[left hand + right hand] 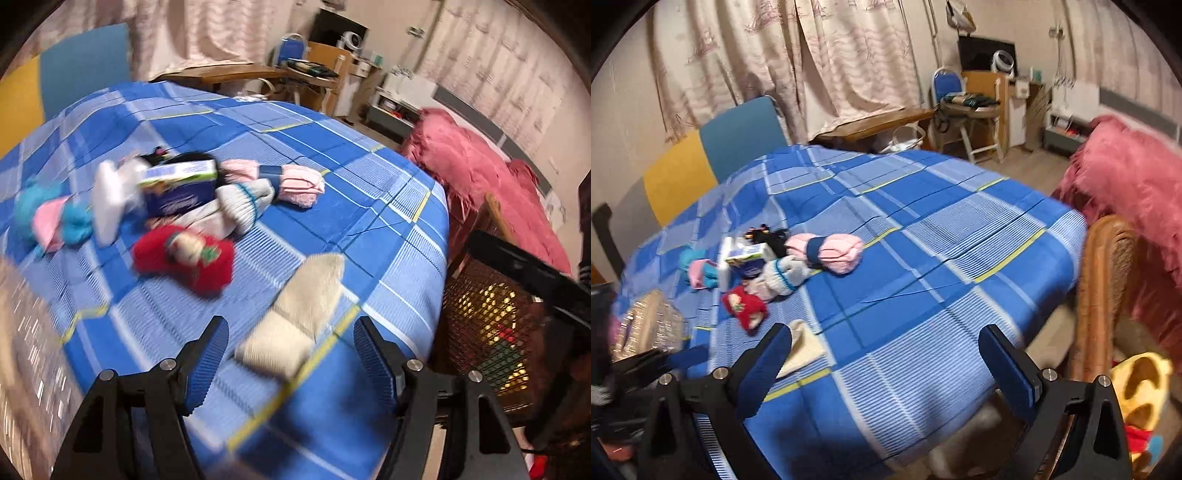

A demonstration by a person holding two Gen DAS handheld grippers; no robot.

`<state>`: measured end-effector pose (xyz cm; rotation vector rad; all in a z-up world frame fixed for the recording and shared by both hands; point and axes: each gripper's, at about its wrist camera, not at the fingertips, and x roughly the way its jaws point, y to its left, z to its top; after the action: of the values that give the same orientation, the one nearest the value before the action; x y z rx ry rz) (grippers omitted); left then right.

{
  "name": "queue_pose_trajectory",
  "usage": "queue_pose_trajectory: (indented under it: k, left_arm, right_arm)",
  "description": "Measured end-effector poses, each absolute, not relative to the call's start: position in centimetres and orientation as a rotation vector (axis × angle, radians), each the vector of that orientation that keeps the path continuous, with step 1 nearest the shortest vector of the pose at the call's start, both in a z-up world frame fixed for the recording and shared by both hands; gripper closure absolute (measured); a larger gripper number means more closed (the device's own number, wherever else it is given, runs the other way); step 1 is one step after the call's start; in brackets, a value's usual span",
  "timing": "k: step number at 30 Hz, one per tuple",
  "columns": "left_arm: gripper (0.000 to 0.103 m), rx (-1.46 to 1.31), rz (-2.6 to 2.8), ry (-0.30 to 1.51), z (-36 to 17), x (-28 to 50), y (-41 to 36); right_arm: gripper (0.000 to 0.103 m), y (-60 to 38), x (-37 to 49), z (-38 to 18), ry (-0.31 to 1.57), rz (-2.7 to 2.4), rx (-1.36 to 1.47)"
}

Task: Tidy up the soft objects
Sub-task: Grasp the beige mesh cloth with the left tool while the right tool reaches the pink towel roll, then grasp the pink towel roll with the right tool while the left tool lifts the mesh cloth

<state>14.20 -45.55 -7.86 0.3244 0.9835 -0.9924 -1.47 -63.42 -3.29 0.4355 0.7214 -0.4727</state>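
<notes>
Blue checked cloth (332, 177) is carrying the sock pile (177, 199); the cream sock (295, 314) is lying apart, just ahead of the left gripper (290, 358), wicker basket (491, 332) beside the table edge. Both left gripper and right gripper (886, 369) are hovering with jaws spread, holding nothing.

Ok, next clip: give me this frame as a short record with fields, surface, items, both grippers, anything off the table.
surface: table under a blue plaid cloth
nearest item: cream sock, lying flat in front of the left gripper
pile: red sock, grey striped sock, pink bundle, tissue pack
left gripper: open, empty
right gripper: open, empty, above bare cloth
off table: wicker chair, pink throw
sharpness: motion blur in both views
</notes>
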Motion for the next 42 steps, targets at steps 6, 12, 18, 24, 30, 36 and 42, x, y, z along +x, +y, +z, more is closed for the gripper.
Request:
queue_pose_trajectory:
  k: [6,12,18,24,30,36,42]
  left_arm:
    - [0.031,0.448,-1.036,1.018,-11.4,15.4,-49.2]
    - [0.042,0.442,-1.012,0.962,-12.5,14.2,-48.6]
    - [0.056,0.399,-0.999,0.964,-12.1,13.0,-45.4]
    - [0.056,0.305,-1.012,0.969,-11.0,11.0,-41.2]
    - [0.056,0.260,-1.002,0.962,-10.4,9.1,-36.9]
    - [0.056,0.224,-0.995,0.951,-9.6,8.5,-35.2]
    - [0.056,0.170,-1.021,0.886,-8.5,8.0,-34.2]
  right_arm:
    - [0.001,-64.9,0.9,-2.9,0.746,-0.440,0.432]
    - [0.000,-66.5,6.8,-3.6,0.815,-0.387,0.364]
    - [0.001,-66.8,13.7,-5.8,0.895,-0.388,0.201]
    - [0.007,-67.1,19.4,-6.8,0.945,-0.284,0.166]
    - [0.016,-67.1,23.7,-10.1,1.112,-0.209,0.137]
    - [0.037,-66.8,22.8,-11.3,1.125,-0.194,0.198]
    - [0.046,-67.2,19.5,-10.1,1.102,-0.270,0.280]
